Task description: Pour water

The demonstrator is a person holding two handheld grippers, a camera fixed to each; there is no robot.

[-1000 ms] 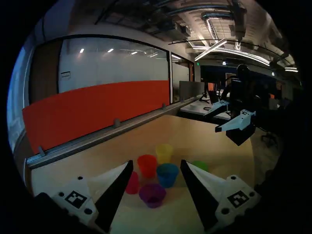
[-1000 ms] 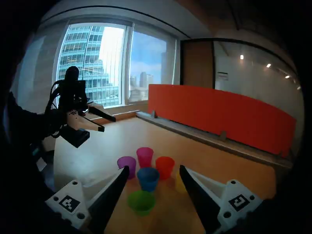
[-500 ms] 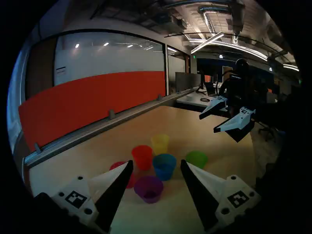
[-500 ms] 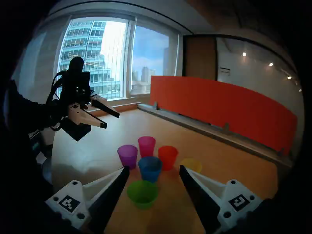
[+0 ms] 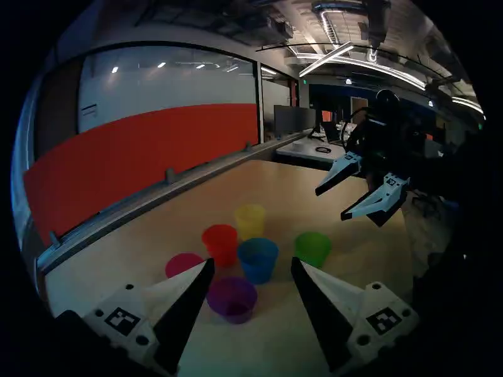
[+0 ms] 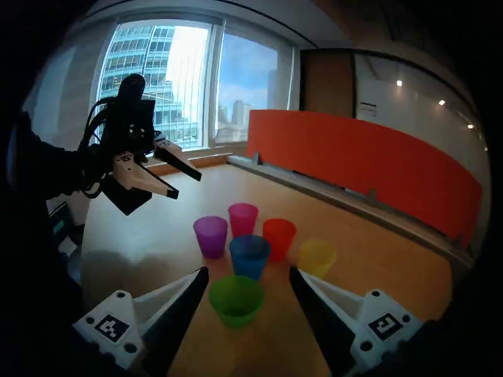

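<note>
- Left gripper view, left to right: magenta plastic cup [image 5: 182, 264] beside the left fingertip; red plastic cup [image 5: 220, 242]; purple plastic cup [image 5: 231, 298], nearest, between the fingers; yellow plastic cup [image 5: 250, 220], farthest; blue plastic cup [image 5: 258, 257], mid-cluster; green plastic cup [image 5: 312, 247], slightly apart on the right.
- All six stand upright on the light wooden tabletop [image 5: 302, 182].
- Left gripper [image 5: 251, 262]: fingers spread wide, nothing held.
- Versus 1.0 s ago: the magenta and green cups were half hidden behind the fingers. Both now show clear of them.
- Right gripper [image 5: 331, 205], far right, in the air beyond the green cup: jaws apart, empty. It appears closer to the green cup than before.
- Right gripper view: the green cup sits between the fingers, nearer than 1.0 s ago. The yellow cup, then partly behind the right finger, is now fully visible.
</note>
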